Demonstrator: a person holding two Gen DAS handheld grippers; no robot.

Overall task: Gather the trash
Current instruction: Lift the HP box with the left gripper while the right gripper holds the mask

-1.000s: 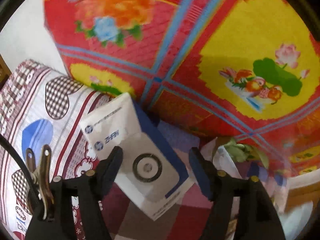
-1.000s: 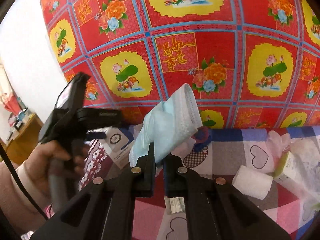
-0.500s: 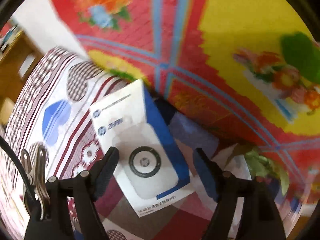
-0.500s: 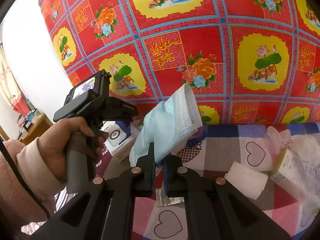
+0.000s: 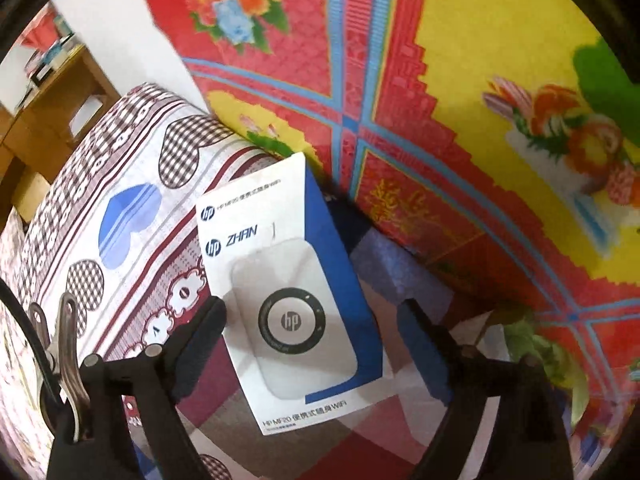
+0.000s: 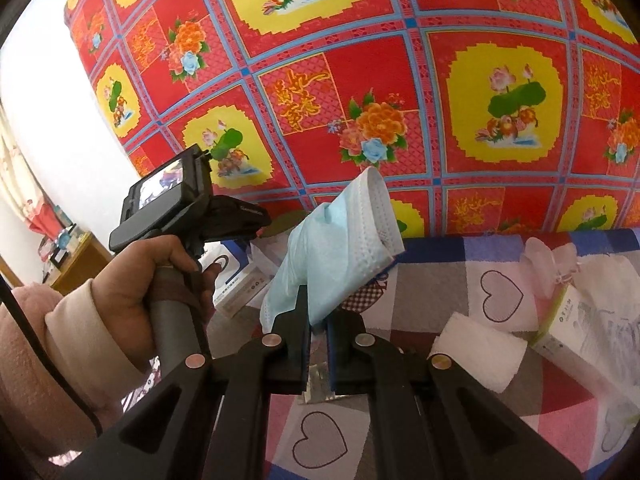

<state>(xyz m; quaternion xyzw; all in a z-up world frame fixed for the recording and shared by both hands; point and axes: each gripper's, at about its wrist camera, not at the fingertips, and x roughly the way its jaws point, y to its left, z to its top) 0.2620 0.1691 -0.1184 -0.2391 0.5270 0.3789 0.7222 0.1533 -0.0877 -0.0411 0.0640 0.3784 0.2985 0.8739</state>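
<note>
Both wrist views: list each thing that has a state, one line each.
Left tool: open, fingers either side of the box.
Right tool: shut on the face mask.
Face mask: crumpled, held up off the cloth.
HP box: closed, flat on the bed cloth.
Tissue roll: lying on its side.

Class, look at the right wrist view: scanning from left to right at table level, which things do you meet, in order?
Hand holding the left gripper → white and blue HP box → blue face mask clamped in the right gripper → white tissue wad → white carton.

The person's hand (image 6: 160, 276) hides most of the white box (image 6: 236, 280)
</note>
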